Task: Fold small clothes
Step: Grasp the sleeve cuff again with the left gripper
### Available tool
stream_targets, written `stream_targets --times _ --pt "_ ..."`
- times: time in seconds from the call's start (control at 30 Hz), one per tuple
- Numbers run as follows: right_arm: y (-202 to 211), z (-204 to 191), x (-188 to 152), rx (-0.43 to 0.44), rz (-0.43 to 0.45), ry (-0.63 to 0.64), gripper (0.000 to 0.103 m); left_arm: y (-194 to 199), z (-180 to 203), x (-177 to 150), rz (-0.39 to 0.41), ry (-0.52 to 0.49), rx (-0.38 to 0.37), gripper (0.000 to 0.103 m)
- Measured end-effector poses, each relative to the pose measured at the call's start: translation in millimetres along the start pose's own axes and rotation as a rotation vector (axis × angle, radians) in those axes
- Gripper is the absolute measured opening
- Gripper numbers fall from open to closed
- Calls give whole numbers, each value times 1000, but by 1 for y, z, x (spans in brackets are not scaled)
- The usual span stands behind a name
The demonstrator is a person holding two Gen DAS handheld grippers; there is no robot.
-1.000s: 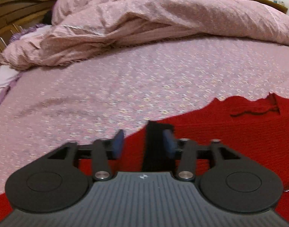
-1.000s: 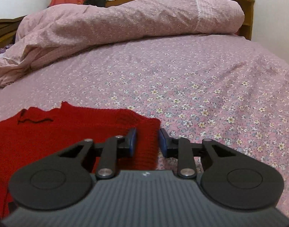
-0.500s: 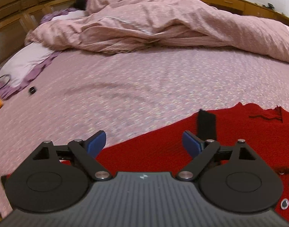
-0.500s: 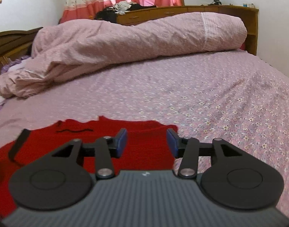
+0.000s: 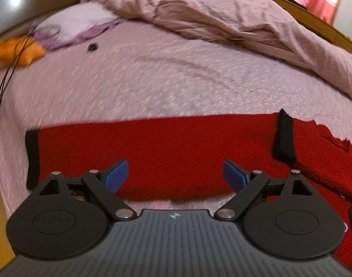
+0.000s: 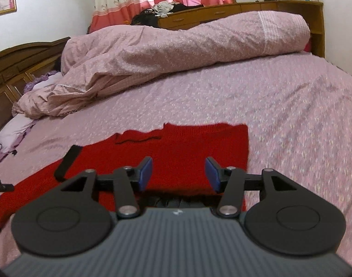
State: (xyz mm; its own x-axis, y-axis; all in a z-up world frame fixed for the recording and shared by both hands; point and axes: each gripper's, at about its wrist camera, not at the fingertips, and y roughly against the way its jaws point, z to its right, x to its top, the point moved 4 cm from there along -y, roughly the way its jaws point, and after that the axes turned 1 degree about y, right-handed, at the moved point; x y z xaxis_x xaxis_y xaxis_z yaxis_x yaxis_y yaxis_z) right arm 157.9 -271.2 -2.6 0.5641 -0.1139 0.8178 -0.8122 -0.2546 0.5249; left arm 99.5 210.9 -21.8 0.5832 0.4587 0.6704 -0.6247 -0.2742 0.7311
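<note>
A red knit garment (image 5: 176,147) with black cuffs lies flat on the pink floral bed sheet (image 5: 153,80). One black cuff (image 5: 283,136) lies on the red cloth at the right, another (image 5: 32,152) is at the left end. My left gripper (image 5: 175,176) is open and empty above the garment's near edge. In the right wrist view the garment (image 6: 194,152) lies in front with a black cuff (image 6: 67,161) on its left. My right gripper (image 6: 178,173) is open and empty above its near edge.
A bunched pink duvet (image 6: 176,53) lies across the far side of the bed. A lilac pillow (image 5: 83,16), an orange item (image 5: 16,50) with a thin cable and a small black object (image 5: 92,47) lie at the far left. A wooden headboard (image 6: 19,64) and shelf stand behind.
Both grippers opened, let go of the red garment and pulled back. The left view swung left and now shows the whole sleeve lying flat.
</note>
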Motion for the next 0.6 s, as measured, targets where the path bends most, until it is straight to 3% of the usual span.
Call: stream_targets --times 0.17,0.5,0.6 --pt "5 -3 -16 1 -26 -29 53 -7 -25 -22 -43 100 21 94" --pt "5 4 -33 -42 -70 -62 53 -20 -62 -42 -15 271 49 96" --pt "4 3 -34 -46 -71 -60 53 -25 -69 -45 -11 318 27 96"
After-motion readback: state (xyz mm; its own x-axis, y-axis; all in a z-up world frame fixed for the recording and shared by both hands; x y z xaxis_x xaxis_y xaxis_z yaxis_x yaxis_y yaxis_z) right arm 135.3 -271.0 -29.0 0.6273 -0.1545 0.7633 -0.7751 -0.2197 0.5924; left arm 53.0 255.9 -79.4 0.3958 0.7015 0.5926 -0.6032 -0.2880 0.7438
